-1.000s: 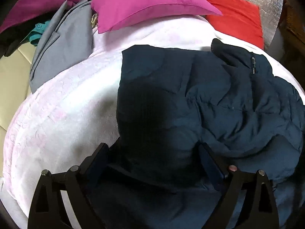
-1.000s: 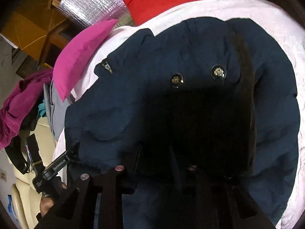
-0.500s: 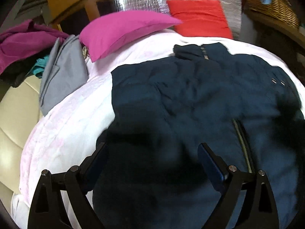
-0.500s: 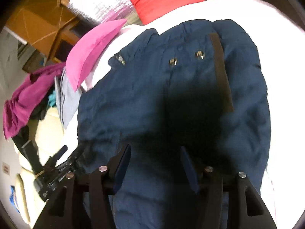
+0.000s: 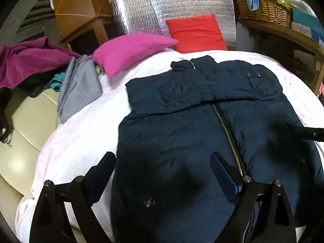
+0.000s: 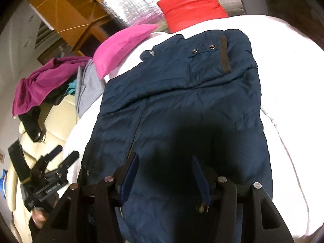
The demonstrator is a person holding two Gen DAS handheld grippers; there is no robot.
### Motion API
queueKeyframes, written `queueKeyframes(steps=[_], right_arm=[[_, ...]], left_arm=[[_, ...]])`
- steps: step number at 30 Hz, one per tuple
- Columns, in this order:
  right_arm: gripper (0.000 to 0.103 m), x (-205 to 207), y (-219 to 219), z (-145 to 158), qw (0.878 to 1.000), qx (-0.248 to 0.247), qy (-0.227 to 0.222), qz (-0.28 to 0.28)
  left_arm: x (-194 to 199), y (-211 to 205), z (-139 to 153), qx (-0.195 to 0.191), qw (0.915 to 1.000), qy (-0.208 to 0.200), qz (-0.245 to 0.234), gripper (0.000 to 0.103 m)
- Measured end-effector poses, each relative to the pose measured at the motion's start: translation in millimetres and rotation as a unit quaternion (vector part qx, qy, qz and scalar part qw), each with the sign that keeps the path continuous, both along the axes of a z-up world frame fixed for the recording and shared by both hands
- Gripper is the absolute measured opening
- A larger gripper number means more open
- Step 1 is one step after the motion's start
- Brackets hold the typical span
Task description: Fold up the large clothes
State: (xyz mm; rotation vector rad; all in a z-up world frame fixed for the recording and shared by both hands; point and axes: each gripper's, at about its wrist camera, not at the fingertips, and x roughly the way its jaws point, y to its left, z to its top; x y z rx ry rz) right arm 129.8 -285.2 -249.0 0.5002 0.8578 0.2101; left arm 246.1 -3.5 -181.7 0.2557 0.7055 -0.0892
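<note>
A navy puffer jacket lies front up on a white blanket, zipper closed, both sleeves folded across the chest. It also shows in the right wrist view. My left gripper is open and empty above the jacket's lower left part. My right gripper is open and empty above the lower hem. The left gripper also shows at the left of the right wrist view.
A pink pillow and a red pillow lie at the far end. Grey clothes and a magenta garment are piled on the left by a cream sofa. A wicker basket stands far right.
Both grippers have pulled back and up from the jacket, so the whole garment shows. The right gripper's jaws have opened wider. The sleeves now lie folded across the chest.
</note>
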Motion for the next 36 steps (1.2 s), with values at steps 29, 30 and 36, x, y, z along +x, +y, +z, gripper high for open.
queueKeyframes(steps=[29,30,36], right_arm=[[0.07,-112,-57,-21,0.996,0.054,0.022,-0.065],[0.07,-112,-57,-23,0.996,0.056,0.026,-0.064],[0.07,-112,-58,-34,0.994,0.075,0.043,-0.067]], left_arm=[[7,170,-53,-0.205,0.9273,0.254,0.184,0.094],[8,175,-61,-0.215,0.9209,0.265,0.188,0.094],[6,175,-98,-0.254,0.8938,0.319,0.188,0.094]])
